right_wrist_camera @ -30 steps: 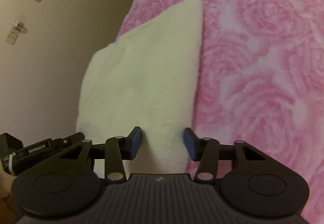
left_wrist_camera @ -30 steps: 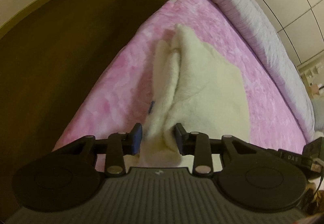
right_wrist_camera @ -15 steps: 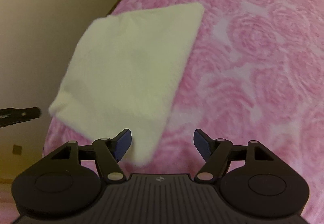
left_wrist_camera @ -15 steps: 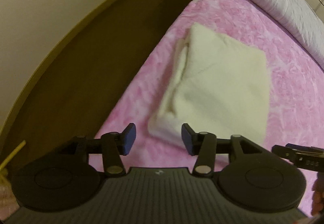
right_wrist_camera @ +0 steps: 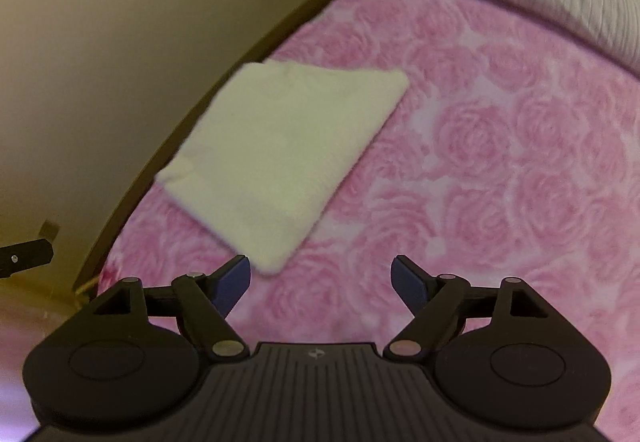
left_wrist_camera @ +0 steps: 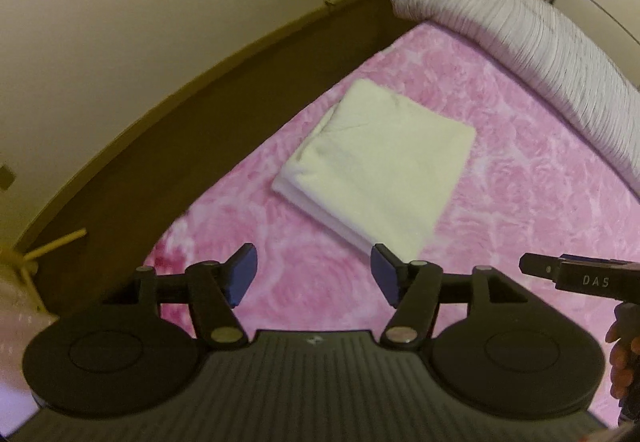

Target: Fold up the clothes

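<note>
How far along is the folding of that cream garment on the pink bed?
Done: the cream garment lies as a flat folded rectangle on the pink rose blanket, near the bed's edge. In hand: nothing. The left gripper and right gripper are both open and clear of the cloth. Left: no other loose clothing shows in either view, so this piece looks finished, perhaps apart from tidying the layered near edge.
</note>
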`<act>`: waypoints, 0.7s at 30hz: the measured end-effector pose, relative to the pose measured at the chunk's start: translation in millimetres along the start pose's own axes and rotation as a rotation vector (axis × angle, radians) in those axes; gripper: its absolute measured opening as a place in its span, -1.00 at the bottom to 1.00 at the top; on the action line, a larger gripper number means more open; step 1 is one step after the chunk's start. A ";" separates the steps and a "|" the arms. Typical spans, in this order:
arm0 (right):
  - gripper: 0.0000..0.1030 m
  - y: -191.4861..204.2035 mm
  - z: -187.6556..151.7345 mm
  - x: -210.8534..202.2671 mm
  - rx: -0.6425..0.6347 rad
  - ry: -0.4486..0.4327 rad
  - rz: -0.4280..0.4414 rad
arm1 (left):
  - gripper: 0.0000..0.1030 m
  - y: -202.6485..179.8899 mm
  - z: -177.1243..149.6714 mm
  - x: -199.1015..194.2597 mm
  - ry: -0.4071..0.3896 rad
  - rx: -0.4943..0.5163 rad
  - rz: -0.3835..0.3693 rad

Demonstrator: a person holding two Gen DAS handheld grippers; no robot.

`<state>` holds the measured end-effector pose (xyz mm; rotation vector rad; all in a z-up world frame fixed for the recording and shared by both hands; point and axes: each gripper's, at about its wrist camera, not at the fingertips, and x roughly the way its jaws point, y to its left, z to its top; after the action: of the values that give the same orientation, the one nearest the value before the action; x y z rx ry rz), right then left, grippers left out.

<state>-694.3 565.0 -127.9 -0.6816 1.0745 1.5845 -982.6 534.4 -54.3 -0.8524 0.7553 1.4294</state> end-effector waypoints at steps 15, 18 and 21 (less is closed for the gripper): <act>0.72 -26.8 -60.0 -147.0 -0.177 -0.063 0.031 | 0.57 -91.5 -103.9 -138.3 -0.073 -0.070 0.044; 0.72 -21.1 -63.8 -156.2 -0.211 -0.066 0.035 | 0.70 -99.2 -108.2 -147.9 -0.096 -0.080 0.059; 0.72 -13.6 -65.8 -162.2 -0.242 -0.061 0.026 | 0.76 -100.8 -111.8 -155.1 -0.108 -0.088 0.087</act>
<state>-641.7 435.0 -22.3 -0.7775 0.8568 1.7641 -878.5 362.8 25.9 -0.8105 0.6577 1.5826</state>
